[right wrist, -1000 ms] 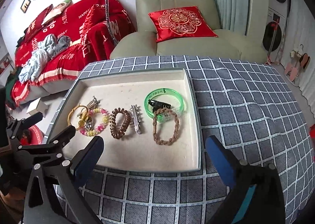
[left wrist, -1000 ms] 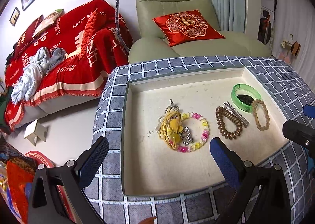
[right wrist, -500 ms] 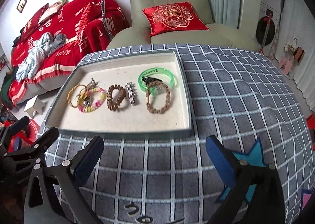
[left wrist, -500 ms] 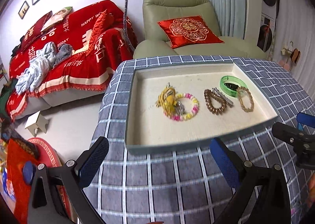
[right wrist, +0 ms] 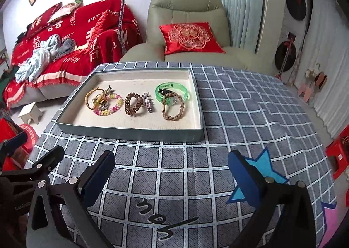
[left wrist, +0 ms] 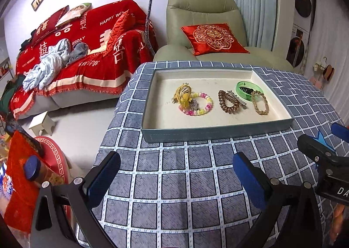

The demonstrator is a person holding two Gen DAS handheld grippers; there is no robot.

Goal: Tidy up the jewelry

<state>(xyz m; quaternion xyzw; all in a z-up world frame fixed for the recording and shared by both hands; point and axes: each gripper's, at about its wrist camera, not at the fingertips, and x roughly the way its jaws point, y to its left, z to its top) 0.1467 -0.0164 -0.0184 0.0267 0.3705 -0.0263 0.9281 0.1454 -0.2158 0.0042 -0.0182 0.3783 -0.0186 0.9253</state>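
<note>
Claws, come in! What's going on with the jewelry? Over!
Left claw open, empty. Right claw open, empty. Jewelry lies in the tray: green bangle, braided bracelet. Nothing blocking.

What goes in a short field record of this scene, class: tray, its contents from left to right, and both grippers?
tray: open box tray on checked cloth
left end: yellow band tangled with pastel bead bracelet
middle: brown coil tie, metal clip
right end: green bangle with braided tie overlapping it
left gripper: open, empty, short of tray
right gripper: open, empty, short of tray
</note>
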